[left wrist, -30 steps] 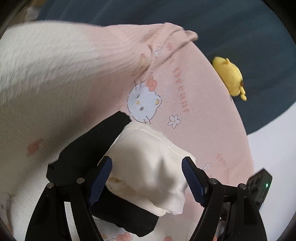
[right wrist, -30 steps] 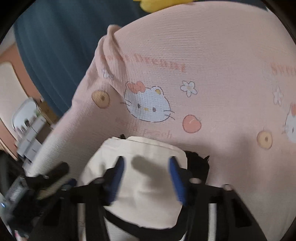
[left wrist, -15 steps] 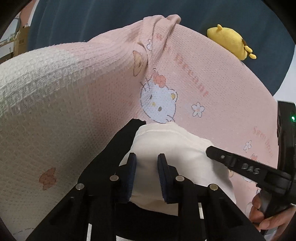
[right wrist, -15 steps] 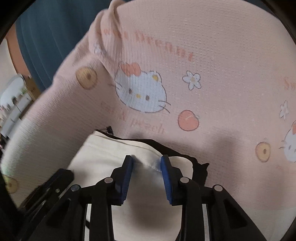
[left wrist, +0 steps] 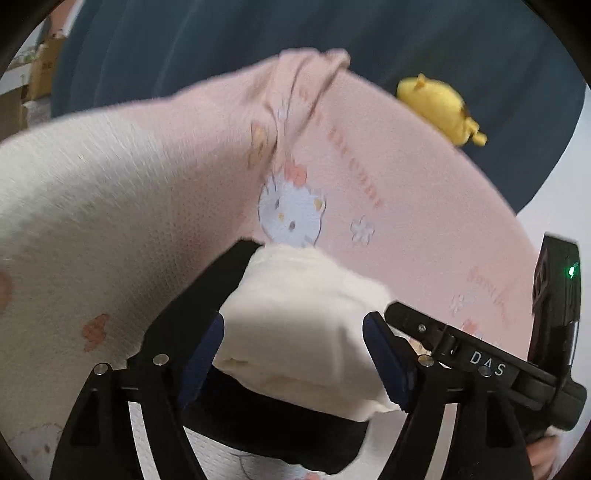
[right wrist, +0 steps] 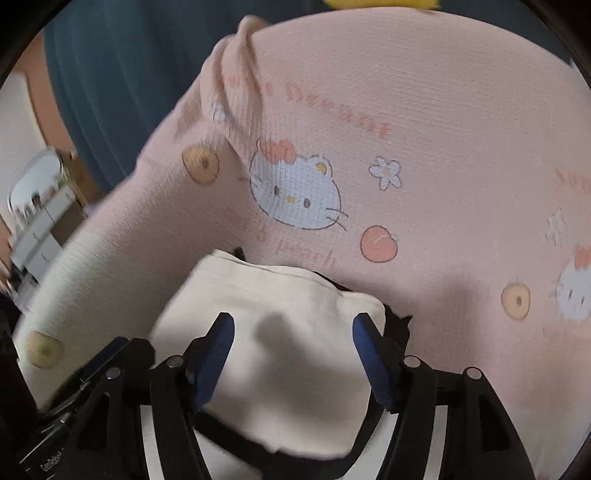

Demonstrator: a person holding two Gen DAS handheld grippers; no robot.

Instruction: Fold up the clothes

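Yellow plush toy cut off by top edge, black garment mostly hidden under cream cloth; pink lettering blurred

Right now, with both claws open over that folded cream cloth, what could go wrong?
1. The folded cream cloth looks puffy on the black garment, so its fold may spring open now the left gripper and right gripper are open.
2. Either gripper might snag the pink cartoon-cat blanket underneath.
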